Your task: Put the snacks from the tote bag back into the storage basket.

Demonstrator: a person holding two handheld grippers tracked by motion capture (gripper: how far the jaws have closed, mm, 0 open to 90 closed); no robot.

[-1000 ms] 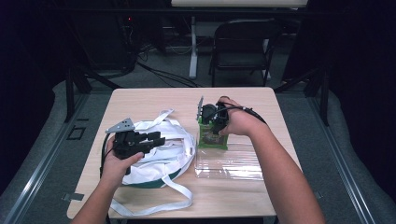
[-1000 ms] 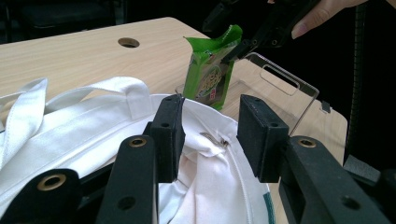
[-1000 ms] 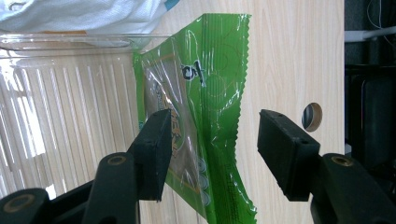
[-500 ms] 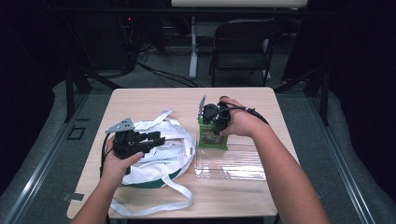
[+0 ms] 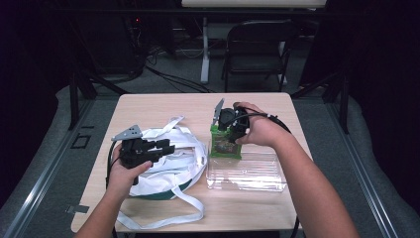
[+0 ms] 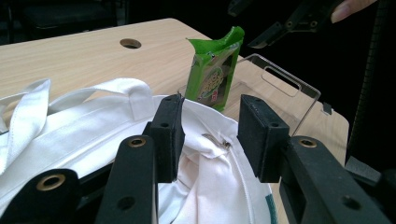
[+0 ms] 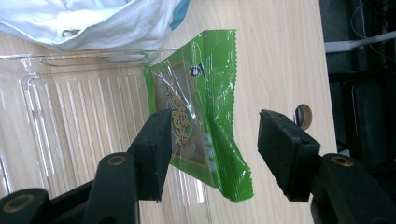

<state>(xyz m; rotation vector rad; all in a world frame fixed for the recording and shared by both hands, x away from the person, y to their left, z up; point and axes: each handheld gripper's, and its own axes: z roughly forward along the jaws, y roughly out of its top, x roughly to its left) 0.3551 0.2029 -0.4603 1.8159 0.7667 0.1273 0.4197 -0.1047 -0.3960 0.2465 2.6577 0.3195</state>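
Gaping right tongs [image 7: 212, 154] above the green snack packet [image 7: 205, 121], gripping nothing; left tongs [image 6: 210, 135] part-open, seemingly pinching the white bag [image 6: 205, 186].

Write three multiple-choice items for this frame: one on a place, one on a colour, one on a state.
1. Where does the snack packet stand?
A. At the corner of the clear tray, beside the white bag
B. On the folding chair
C. On the floor

2. What colour is the packet's wrapper?
A. Red
B. Blue
C. Green

3. How do the right tongs stand?
A. Shut on the packet
B. Open, above the packet
C. Shut on a strap

Key:
1 A: the high view shows it upright at the tray's corner, next to the bag.
2 C: both gripper views show a green wrapper.
3 B: the right gripper view shows the jaws wide apart, with a clear gap beside the packet.
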